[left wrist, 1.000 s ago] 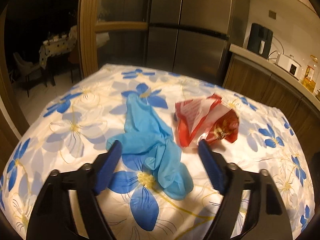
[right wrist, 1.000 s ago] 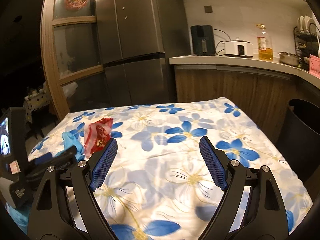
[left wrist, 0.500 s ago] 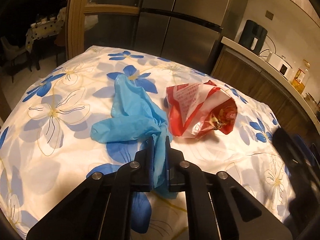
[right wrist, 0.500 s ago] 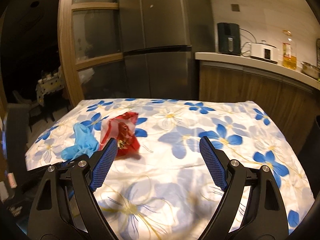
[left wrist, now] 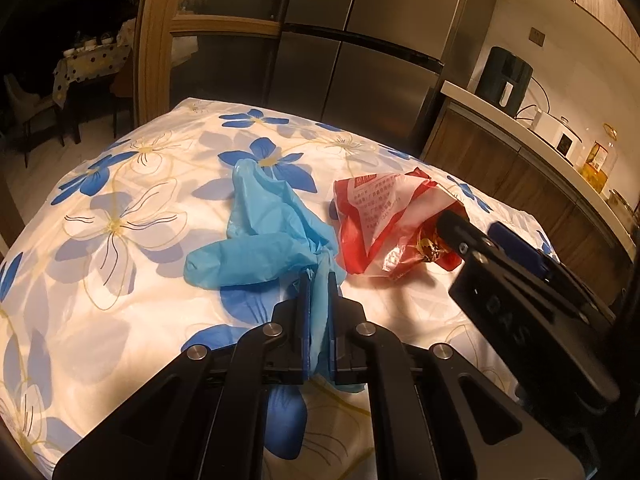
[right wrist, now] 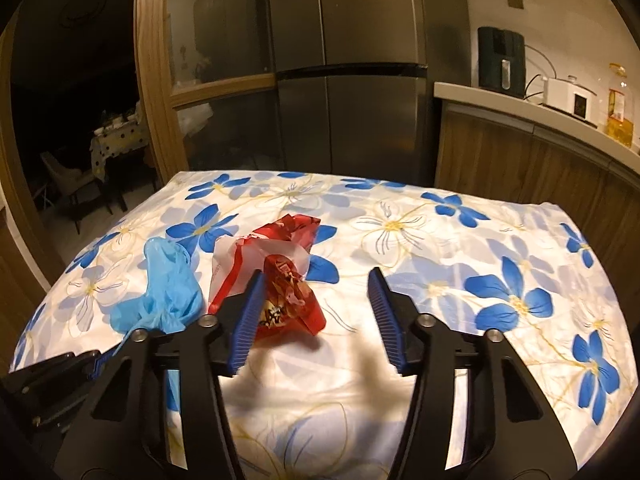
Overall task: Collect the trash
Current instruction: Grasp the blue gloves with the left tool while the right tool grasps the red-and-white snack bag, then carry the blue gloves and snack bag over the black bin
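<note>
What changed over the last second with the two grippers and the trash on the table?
The left gripper closed on the blue glove. The right gripper, open, swung left to the red wrapper. Glove and wrapper remain on the floral tablecloth.

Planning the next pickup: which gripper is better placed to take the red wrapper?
Right. The right gripper is open at the red wrapper, while the left gripper is shut on the blue glove.

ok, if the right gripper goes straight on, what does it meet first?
Probably the red wrapper: it lies just ahead, against the inner side of one finger of the open right gripper. Depth is unclear; centre-line might only meet the tablecloth.
</note>
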{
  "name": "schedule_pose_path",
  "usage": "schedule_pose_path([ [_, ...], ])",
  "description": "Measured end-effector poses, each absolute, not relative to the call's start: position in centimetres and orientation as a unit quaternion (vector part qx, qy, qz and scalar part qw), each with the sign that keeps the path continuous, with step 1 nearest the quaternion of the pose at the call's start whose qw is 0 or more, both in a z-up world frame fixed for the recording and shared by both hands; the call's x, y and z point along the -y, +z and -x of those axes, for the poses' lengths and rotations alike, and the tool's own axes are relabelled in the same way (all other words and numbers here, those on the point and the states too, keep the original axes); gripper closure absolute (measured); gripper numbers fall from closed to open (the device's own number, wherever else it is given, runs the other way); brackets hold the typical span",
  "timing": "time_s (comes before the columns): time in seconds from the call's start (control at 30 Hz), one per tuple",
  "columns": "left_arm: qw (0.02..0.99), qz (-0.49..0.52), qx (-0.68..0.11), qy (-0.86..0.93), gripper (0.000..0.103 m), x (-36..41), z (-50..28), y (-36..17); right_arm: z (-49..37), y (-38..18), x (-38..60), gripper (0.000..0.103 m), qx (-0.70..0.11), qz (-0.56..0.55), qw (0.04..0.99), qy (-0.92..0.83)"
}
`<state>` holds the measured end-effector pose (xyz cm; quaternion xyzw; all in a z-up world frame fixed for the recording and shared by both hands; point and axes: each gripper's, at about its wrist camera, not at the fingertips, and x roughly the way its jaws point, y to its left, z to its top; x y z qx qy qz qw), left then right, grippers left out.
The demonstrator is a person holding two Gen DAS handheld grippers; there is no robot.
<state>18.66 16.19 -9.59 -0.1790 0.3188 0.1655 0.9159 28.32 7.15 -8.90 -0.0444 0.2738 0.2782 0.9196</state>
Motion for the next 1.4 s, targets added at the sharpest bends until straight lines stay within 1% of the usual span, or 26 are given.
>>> schedule_pose_path([
  [0.03, 0.916, 0.18, -0.319, 0.165, 0.097, -16.2, -18.7, -9.6, -28.4, -9.0, -7.2, 0.062, -0.277, 0.045, 0.918, 0.28],
  [0.1, 0.915, 0.181, -0.32, 0.164, 0.097, -16.3, -18.6, -9.7, -28.6, -9.3, -7.5, 0.079, -0.284, 0.049, 0.913, 0.288],
  [0.17, 0.914, 0.183, -0.322, 0.164, 0.097, -16.4, -18.7, -9.8, -28.5, -9.4, -7.7, 0.088, -0.285, 0.054, 0.911, 0.292],
  [0.27, 0.914, 0.183, -0.322, 0.164, 0.097, -16.4, -18.6, -9.8, -28.0, -9.0, -7.6, 0.094, -0.272, 0.057, 0.914, 0.295],
  [0.5, 0.919, 0.18, -0.312, 0.162, 0.098, -16.4, -18.2, -9.1, -26.4, -7.6, -5.6, 0.097, -0.253, 0.056, 0.925, 0.277],
  [0.77, 0.929, 0.156, -0.296, 0.156, 0.098, -14.6, -17.3, -7.6, -23.9, -5.6, -1.7, 0.098, -0.23, 0.043, 0.939, 0.252],
  [1.4, 0.953, 0.108, -0.268, 0.093, 0.099, -6.1, -16.0, -4.1, -18.8, -2.8, 10.6, 0.098, -0.194, -0.006, 0.965, 0.176],
])
